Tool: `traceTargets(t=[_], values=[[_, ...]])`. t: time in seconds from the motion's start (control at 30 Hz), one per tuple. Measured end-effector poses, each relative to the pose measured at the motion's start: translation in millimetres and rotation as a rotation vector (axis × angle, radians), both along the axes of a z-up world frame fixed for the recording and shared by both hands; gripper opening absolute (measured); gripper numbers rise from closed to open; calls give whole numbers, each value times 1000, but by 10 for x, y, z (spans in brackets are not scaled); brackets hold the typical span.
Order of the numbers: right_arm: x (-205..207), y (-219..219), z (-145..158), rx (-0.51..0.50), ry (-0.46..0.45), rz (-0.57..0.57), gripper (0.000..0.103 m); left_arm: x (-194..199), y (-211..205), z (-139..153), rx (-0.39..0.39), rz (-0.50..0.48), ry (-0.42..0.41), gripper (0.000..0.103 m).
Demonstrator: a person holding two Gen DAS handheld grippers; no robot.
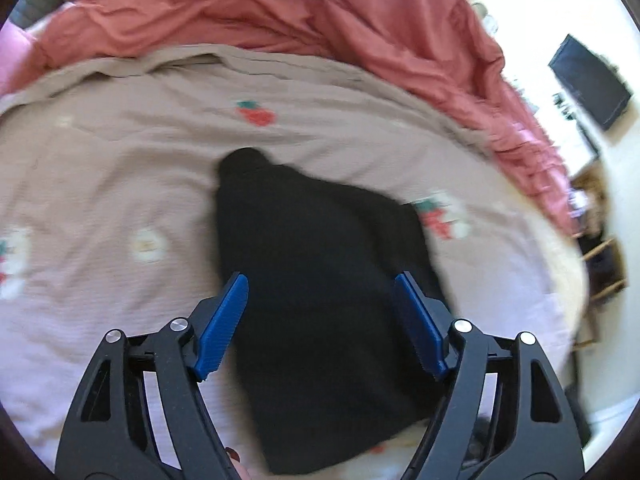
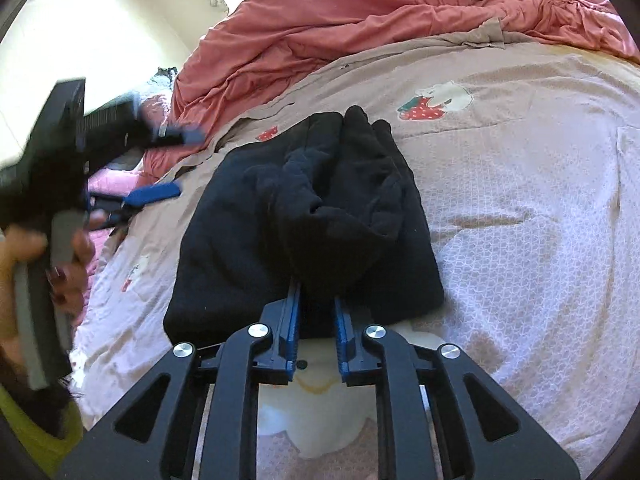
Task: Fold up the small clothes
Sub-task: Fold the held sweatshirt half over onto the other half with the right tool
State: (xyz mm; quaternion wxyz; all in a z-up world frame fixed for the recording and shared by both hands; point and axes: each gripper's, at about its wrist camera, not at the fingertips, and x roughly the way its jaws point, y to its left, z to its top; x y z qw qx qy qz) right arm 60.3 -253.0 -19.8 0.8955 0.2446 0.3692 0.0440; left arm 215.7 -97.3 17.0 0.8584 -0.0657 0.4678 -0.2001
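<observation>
A small black garment (image 1: 320, 288) lies partly folded on the bed sheet (image 1: 120, 168). In the left wrist view my left gripper (image 1: 322, 284) is open, its blue fingers (image 1: 224, 320) spread above the garment's near part, holding nothing. In the right wrist view the same garment (image 2: 248, 240) lies bunched, with a raised fold at its middle. My right gripper (image 2: 317, 304) is nearly closed, its blue fingers (image 2: 291, 328) pinching the near edge of that fold. My left gripper (image 2: 160, 164) shows at the left, open and blurred, held in a hand.
The sheet (image 2: 520, 220) is beige and pink with strawberry prints (image 2: 420, 111). A rumpled red duvet (image 1: 280, 4) is piled along the far side of the bed. A dark screen (image 1: 588, 80) and furniture stand beyond the bed's right edge.
</observation>
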Motion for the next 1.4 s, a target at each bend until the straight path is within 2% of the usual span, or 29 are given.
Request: traceTargets(t=[0.13,0.27,0.3,0.43,0.57,0.63,0.7,0.77,0.9,1.03,1.13,1.23,1.3,1.4], values=[[-87,-176,135,-14,-14,-12,20,-53,152,-287,91,52,4,68],[-66,-387,374,-34,-58,-27,35,-110,194,-523,52,87,6,67],[-15,-422,405,-46,-57,-26,35,-138,187,-550,41,103,-2,67],[477,-485,472,-92,0,59,40,-222,201,-649,23,133,-23,67],[918,-427,409,-139,63,110,40,-270,269,-604,-12,141,-39,67],[1121,-395,373,-163,87,126,41,-346,287,-564,-5,146,-75,69],[1325,-418,315,-149,111,126,52,-413,283,-547,6,144,-108,70],[1464,-444,263,-135,141,114,57,-461,271,-541,0,128,-124,70],[1709,-448,168,-132,184,104,60,-519,204,-521,25,70,-161,74],[1847,-444,79,-63,211,106,60,-544,183,-543,44,35,-194,76],[1908,-400,54,-69,206,93,57,-529,194,-562,30,37,-190,77],[1908,-305,81,-92,194,105,32,-543,194,-569,27,37,-194,78],[1867,-184,161,-167,163,124,17,-551,191,-563,34,38,-201,79],[1779,-93,321,-218,101,147,14,-552,203,-545,24,34,-207,79]])
